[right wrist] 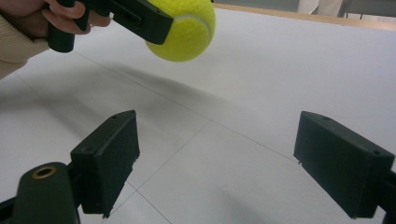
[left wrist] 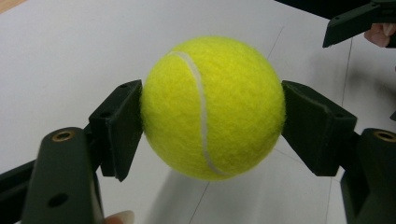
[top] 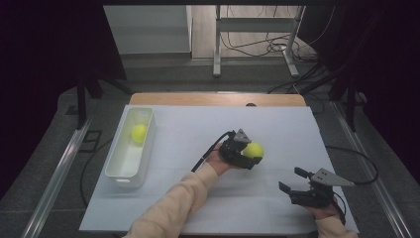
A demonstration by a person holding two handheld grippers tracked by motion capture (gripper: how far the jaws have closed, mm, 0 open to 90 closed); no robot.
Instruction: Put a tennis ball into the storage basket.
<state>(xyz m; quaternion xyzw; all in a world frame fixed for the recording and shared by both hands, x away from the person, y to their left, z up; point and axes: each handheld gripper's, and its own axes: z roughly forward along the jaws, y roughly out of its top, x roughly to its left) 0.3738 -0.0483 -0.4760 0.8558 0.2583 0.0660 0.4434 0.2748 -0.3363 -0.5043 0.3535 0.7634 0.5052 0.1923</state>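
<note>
White sheeting covers the desk [top: 198,124] in front of me, with dark curtains at the sides and cables on the floor beyond. My left gripper [top: 242,151] has its jaws clenched on a yellow tennis ball [left wrist: 212,107]: in the left gripper view one pad presses each flank of the ball, its white seam runs down the face toward me, and it hangs clear of the desk with its shadow below. My right gripper [top: 293,181] sits near the desk's right corner, jaws released and wide apart, bare desk between them; the held ball lies ahead of and above its left jaw in the right gripper view. A second tennis ball [top: 139,132] rests in the white bin [top: 121,173], well apart from both sets of jaws
</note>
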